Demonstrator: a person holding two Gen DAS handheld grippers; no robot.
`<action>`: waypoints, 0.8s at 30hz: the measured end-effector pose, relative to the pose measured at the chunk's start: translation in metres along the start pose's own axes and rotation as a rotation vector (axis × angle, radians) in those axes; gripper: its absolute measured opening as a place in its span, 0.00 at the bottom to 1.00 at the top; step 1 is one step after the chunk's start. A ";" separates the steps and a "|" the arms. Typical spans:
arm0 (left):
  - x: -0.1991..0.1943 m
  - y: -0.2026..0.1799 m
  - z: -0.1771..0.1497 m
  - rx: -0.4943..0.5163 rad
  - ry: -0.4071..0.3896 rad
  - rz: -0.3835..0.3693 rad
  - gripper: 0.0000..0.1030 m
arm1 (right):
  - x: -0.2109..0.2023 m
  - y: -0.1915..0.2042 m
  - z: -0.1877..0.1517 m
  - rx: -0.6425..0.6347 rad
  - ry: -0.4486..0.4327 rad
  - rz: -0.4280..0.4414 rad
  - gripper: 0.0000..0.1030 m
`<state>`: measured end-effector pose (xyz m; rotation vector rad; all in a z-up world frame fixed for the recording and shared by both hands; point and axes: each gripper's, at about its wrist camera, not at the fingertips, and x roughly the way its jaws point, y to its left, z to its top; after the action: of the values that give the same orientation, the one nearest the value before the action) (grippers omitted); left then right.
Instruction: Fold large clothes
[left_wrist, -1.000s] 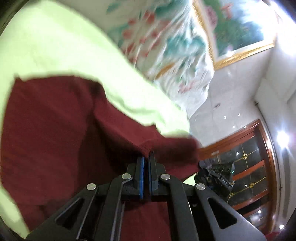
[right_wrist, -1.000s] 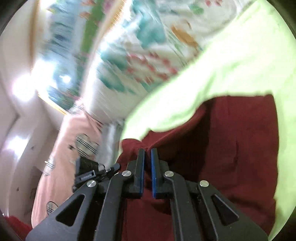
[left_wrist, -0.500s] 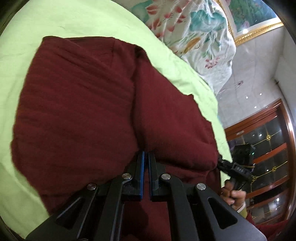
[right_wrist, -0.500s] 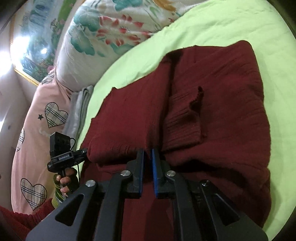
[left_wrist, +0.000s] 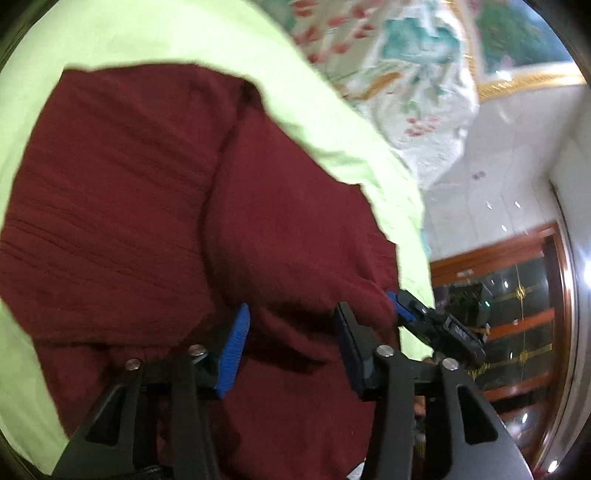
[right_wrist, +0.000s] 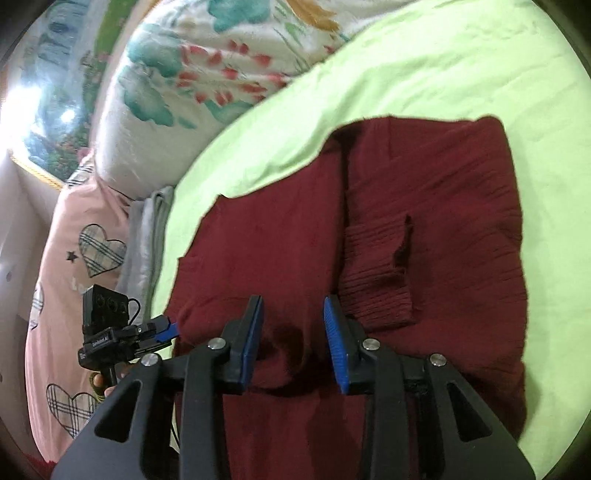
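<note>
A dark red knitted sweater (left_wrist: 147, 221) lies folded on a lime green bed sheet (left_wrist: 147, 33). It also shows in the right wrist view (right_wrist: 443, 240), with a ribbed cuff (right_wrist: 376, 273) lying on top. My left gripper (left_wrist: 291, 339) is open, its blue-padded jaws just above the sweater's near folded edge, holding nothing. My right gripper (right_wrist: 293, 325) is open too, over the near edge beside the cuff. Each gripper appears in the other's view: the right one (left_wrist: 436, 328) and the left one (right_wrist: 147, 332).
A floral quilt (right_wrist: 207, 74) is bunched at the head of the bed. A pink pillow with plaid hearts (right_wrist: 74, 258) and a grey cloth (right_wrist: 147, 229) lie left of the sheet (right_wrist: 443, 66). A framed painting (left_wrist: 517, 55) and a wooden glass cabinet (left_wrist: 517, 314) stand beyond.
Both grippers were shut on the sweater's edge and carried it down over the rest. Now both have opened and let the fabric go, and it lies folded on the sheet.
</note>
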<state>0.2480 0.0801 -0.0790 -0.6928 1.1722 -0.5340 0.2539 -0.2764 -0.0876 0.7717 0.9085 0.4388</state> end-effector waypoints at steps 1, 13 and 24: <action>0.007 0.006 0.002 -0.037 0.010 0.014 0.50 | 0.003 -0.001 0.000 0.008 0.008 -0.007 0.34; -0.033 -0.024 0.009 0.197 -0.252 -0.162 0.06 | -0.033 0.017 0.013 -0.108 -0.265 0.274 0.04; -0.031 0.000 -0.028 0.220 -0.108 -0.024 0.11 | -0.029 -0.020 -0.019 -0.024 -0.128 0.036 0.10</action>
<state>0.2122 0.0960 -0.0659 -0.5404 0.9886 -0.6274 0.2222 -0.3004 -0.0948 0.7864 0.7696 0.4263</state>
